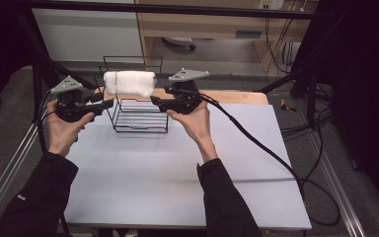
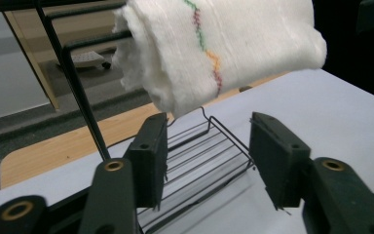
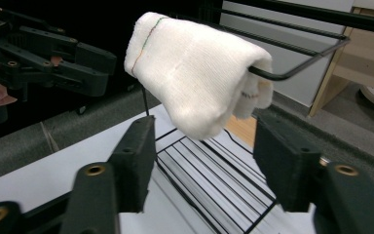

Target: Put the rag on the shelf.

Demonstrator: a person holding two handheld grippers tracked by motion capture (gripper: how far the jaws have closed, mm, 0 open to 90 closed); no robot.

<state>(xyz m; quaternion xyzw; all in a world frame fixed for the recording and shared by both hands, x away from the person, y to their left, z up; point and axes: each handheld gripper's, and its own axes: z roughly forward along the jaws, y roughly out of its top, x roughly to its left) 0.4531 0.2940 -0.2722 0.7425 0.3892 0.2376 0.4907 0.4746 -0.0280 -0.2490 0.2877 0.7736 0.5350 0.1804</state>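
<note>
The white towel [image 1: 129, 82] hangs folded over the top bar of the black wire rack [image 1: 140, 118], long axis running side to side along that bar. The left gripper view catches a coloured zigzag stitch — the high view doesn't. Left gripper [image 1: 109, 103] and right gripper [image 1: 154, 100] flank it, jaws apart, gripping nothing.

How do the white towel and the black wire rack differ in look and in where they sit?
The white towel is soft, thick and folded; the black wire rack is thin, rigid and see-through. The rack stands on the table; the towel hangs over the rack's top bar, off the table. Neither is gripped.
</note>
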